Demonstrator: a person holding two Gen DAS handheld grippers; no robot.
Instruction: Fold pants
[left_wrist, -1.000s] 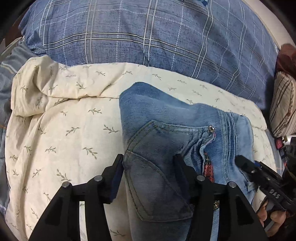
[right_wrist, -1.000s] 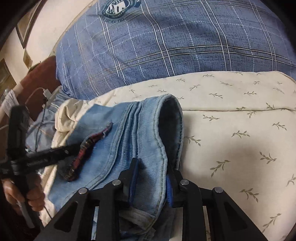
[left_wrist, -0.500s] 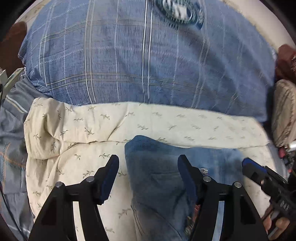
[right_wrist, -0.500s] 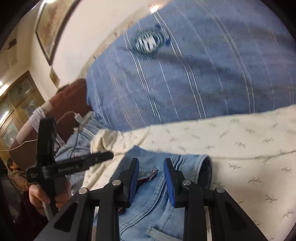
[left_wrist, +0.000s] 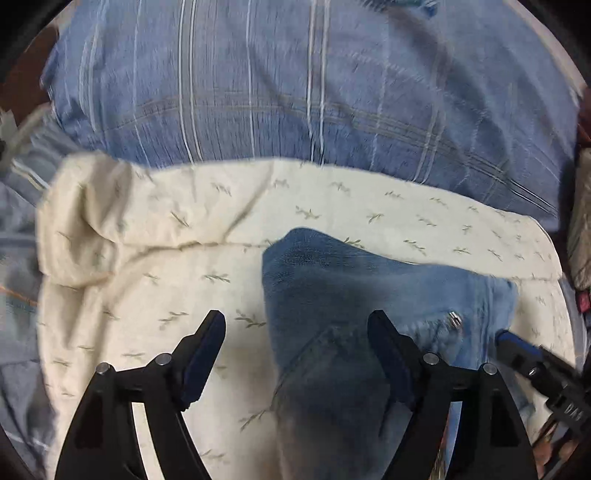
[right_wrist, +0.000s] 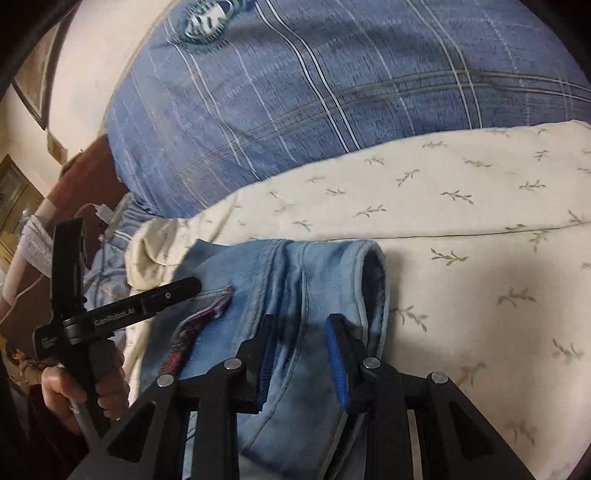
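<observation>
Folded light blue denim pants (left_wrist: 351, 332) lie on a cream leaf-print sheet (left_wrist: 166, 258). In the right wrist view the pants (right_wrist: 314, 280) show a rolled hem at their right and a red plaid lining strip (right_wrist: 192, 332). My left gripper (left_wrist: 295, 332) is open and empty, held above the pants' left edge. It also shows in the right wrist view (right_wrist: 147, 299), held in a hand. My right gripper (right_wrist: 301, 332) is open, its jaws apart over the denim, holding nothing. One of its fingertips (left_wrist: 517, 343) shows at the right of the left wrist view.
A big blue plaid pillow (left_wrist: 295, 92) lies behind the sheet, also in the right wrist view (right_wrist: 332, 92). A striped cushion (left_wrist: 580, 221) sits at the far right. A brown headboard and cables (right_wrist: 74, 199) are at the left of the right wrist view.
My right gripper has let go of the pants' edge and opened. Both grippers lifted away from the pants, then dipped back toward them. The left gripper has opened wider.
</observation>
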